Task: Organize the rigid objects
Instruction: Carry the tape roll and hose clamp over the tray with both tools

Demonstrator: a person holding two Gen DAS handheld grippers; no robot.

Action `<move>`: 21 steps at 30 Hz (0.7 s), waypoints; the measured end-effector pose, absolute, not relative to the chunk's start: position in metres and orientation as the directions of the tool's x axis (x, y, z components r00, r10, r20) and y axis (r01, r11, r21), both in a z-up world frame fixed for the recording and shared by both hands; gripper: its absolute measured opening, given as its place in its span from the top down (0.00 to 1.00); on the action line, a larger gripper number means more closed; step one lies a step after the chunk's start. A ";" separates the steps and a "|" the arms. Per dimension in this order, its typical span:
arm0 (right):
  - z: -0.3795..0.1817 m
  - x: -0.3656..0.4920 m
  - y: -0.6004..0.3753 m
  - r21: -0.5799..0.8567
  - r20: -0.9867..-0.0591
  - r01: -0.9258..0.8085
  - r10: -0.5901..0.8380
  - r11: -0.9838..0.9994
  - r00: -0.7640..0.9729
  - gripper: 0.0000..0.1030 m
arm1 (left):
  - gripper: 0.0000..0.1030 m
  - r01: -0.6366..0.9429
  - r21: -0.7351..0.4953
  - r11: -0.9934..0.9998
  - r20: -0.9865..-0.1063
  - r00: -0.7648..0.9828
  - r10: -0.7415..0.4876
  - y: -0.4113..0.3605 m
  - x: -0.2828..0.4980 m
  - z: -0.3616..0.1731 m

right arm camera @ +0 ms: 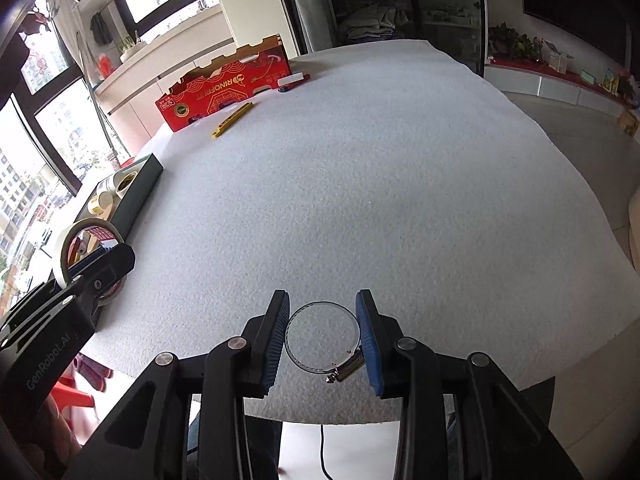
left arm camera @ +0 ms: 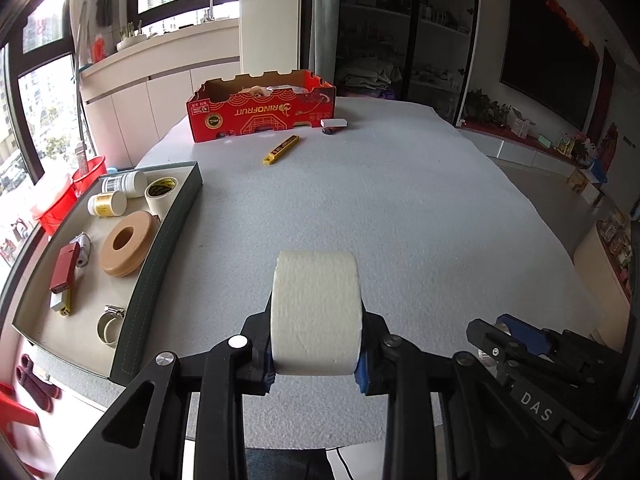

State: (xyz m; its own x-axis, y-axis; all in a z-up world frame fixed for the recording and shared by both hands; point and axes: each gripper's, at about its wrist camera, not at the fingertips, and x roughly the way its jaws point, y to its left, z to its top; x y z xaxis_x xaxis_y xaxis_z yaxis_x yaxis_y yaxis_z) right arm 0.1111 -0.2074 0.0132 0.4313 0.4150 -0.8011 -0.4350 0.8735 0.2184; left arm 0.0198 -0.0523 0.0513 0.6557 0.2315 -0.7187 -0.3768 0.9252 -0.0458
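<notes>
Tray (left arm camera: pixel 168 240) at 9 o'clock on the desk (left arm camera: pixel 380 200) holds tape, bottles, a clamp. Your left claw (left arm camera: pixel 316 364) pinches a white tape roll (left arm camera: pixel 316 312) upright above the desk. Your right claw (right arm camera: pixel 322 340) is spread around a hose clamp (right arm camera: pixel 320 338) lying flat, pads (right arm camera: pixel 370 344) just beside it. Red box (left arm camera: pixel 260 114) at 12 o'clock.

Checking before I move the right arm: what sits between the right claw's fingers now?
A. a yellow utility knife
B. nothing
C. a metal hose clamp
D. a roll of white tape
C: in the right wrist view the metal hose clamp lies on the table between the fingers of the right claw; its ring seems to meet both pads, though a firm grip is unclear.
</notes>
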 end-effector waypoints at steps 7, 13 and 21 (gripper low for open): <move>0.015 0.105 -0.208 0.221 -0.798 -0.440 0.421 0.870 0.431 0.65 | 0.69 -0.368 -0.032 0.929 -0.711 0.662 0.237 -0.056 0.013 0.054; 0.013 0.104 -0.206 0.214 -0.803 -0.447 0.417 0.868 0.425 0.65 | 0.69 -0.366 -0.025 0.930 -0.711 0.661 0.240 -0.056 0.013 0.053; 0.010 0.105 -0.202 0.210 -0.815 -0.449 0.409 0.869 0.410 0.65 | 0.69 -0.363 -0.027 0.931 -0.716 0.657 0.236 -0.055 0.014 0.051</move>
State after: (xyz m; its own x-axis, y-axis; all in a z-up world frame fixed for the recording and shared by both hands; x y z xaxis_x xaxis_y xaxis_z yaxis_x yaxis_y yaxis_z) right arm 0.1048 -0.2018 0.0097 0.4104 0.4093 -0.8149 -0.4486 0.8686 0.2103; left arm 0.0141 -0.0551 0.0512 0.6573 0.2358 -0.7158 -0.3631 0.9314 -0.0266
